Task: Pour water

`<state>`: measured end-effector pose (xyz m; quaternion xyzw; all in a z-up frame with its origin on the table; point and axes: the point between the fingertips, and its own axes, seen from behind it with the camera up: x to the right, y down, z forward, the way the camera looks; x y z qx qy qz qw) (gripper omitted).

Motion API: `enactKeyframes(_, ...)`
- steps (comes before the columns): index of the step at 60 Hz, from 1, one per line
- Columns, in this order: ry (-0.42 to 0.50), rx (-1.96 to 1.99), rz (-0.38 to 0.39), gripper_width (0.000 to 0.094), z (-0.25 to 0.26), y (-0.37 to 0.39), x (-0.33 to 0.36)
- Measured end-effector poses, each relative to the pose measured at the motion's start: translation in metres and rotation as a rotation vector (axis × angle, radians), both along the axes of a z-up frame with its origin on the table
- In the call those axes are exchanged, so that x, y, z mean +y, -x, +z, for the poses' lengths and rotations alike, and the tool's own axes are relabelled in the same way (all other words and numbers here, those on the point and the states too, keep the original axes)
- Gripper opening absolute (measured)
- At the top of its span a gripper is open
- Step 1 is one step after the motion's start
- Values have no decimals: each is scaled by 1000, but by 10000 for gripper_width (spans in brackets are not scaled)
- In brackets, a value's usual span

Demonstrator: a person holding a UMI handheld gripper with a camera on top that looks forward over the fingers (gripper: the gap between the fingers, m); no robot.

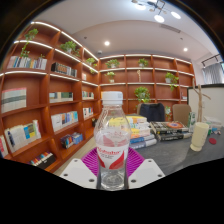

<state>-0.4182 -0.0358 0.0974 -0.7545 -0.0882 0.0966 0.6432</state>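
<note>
A clear plastic water bottle (112,130) with a white cap and a red and white label stands upright between my gripper's (111,160) fingers. The magenta pads press on its lower body from both sides, and it is held above the table, so the gripper is shut on it. A pale cup (200,136) stands on the grey table (185,155) to the right, well beyond the fingers. The bottle's base is hidden between the fingers.
Stacks of books (160,130) lie on the table behind the bottle, with a potted plant (143,95) beyond. Wooden bookshelves (45,100) fill the left side and the back wall. A whiteboard (212,103) stands at the far right.
</note>
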Motion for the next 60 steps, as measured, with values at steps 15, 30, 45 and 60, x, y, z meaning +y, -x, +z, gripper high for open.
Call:
enactKeyframes(15, 93, 135, -16, 338, -1, -32, 10)
enactKeyframes(30, 139, 719, -79, 339, 48, -123, 62)
enactKeyframes(45, 123, 1380, -125, 338, 87, -214, 115)
enactKeyframes(60, 99, 1968, -93, 338, 124, -263, 141)
